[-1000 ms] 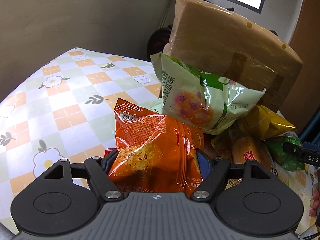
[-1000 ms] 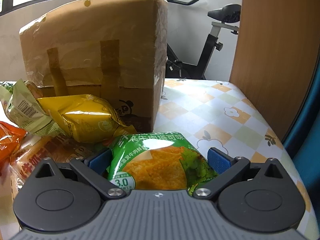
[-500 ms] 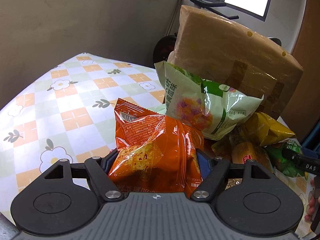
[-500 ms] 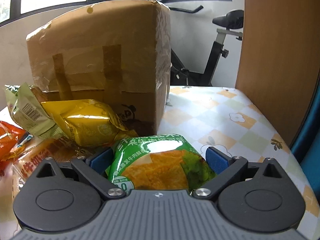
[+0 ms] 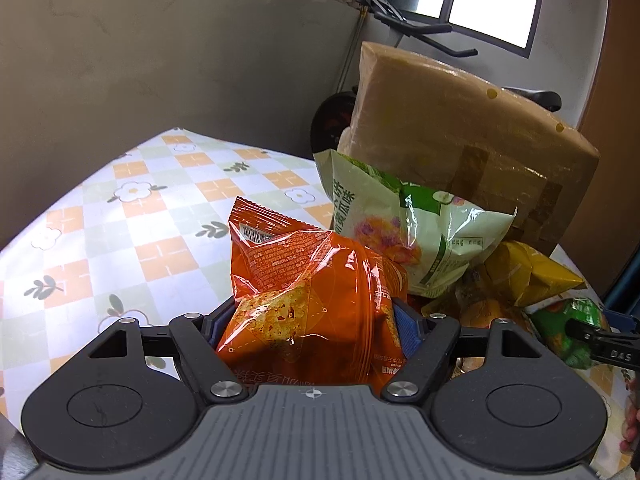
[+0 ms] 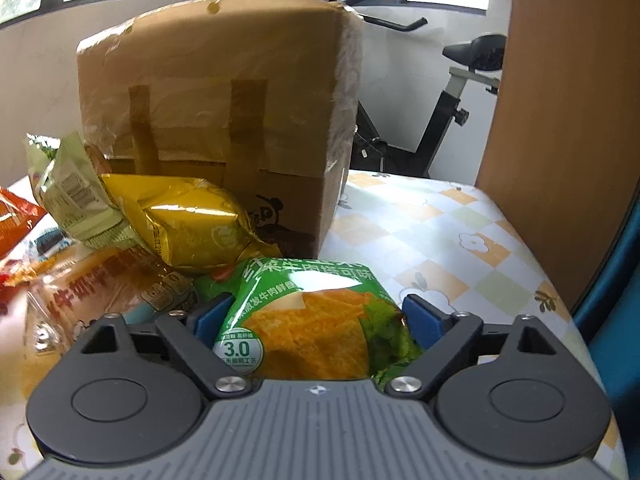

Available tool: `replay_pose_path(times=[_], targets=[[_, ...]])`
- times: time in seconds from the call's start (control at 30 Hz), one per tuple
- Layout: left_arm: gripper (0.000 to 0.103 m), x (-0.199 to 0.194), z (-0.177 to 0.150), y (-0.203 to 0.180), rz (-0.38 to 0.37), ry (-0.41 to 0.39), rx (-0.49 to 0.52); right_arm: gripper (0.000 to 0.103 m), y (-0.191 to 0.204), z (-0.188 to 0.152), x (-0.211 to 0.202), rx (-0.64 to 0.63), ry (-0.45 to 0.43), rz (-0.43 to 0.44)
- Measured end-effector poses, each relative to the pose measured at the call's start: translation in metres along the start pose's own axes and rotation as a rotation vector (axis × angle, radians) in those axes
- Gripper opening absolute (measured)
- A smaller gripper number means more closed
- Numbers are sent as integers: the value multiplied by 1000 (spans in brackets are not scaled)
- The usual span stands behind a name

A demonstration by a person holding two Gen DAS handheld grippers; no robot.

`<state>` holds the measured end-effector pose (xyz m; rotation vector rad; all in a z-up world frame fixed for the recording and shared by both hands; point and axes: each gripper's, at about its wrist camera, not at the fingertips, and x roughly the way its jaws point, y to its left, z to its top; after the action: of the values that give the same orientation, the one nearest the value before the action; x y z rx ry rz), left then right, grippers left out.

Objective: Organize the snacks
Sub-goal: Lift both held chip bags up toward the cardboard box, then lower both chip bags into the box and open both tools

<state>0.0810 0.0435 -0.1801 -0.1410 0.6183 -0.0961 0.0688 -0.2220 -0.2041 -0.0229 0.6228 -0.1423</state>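
Flowered table cover (image 5: 160, 248) with orange and green squares, stretching off to the left under a grey wall. Next, held up off the cover, orange bag (image 5: 312, 280), clamped tight from both sides by left gripper (image 5: 308, 324). Behind it, pale green bag (image 5: 400, 216) leaning on big brown box (image 5: 460, 128) stuck shut with tape. Lower down and right, yellow bag (image 5: 536, 268) lying on the pile, with a bread pack (image 6: 100, 292) in front of it. Farther right, green bag (image 6: 316, 328) of chips sitting between the blue pads (image 6: 420, 316) of right gripper (image 6: 315, 316), jaws apart but just now closing in, close at its sides, no clear squeeze. Past the box, black exercise bike (image 6: 452, 120), then brown wood panel (image 6: 568, 120) at the right edge.
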Motion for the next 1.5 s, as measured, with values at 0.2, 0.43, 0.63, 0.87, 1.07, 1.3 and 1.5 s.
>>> replay_pose_path(times=[0.2, 0.43, 0.63, 0.87, 1.07, 1.3, 1.5], targets=[[78, -8, 2, -2, 7, -36, 11, 89, -12, 3, -20, 38, -44, -26], [78, -10, 2, 2, 35, -28, -12, 88, -22, 4, -29, 88, -54, -57], [79, -27, 11, 6, 77, -123, -34, 88, -22, 15, -46, 93, -117, -59], [79, -44, 29, 4, 82, -224, -18, 88, -19, 34, -66, 51, -209, -76], [79, -43, 47, 6, 77, -242, -34, 88, -24, 37, -66, 73, -218, -88], [79, -44, 74, -1, 53, -286, -29, 88, -27, 58, -79, 85, -299, -54], [79, -41, 103, -17, 2, -332, 2, 88, -23, 95, -91, 81, -402, -8]])
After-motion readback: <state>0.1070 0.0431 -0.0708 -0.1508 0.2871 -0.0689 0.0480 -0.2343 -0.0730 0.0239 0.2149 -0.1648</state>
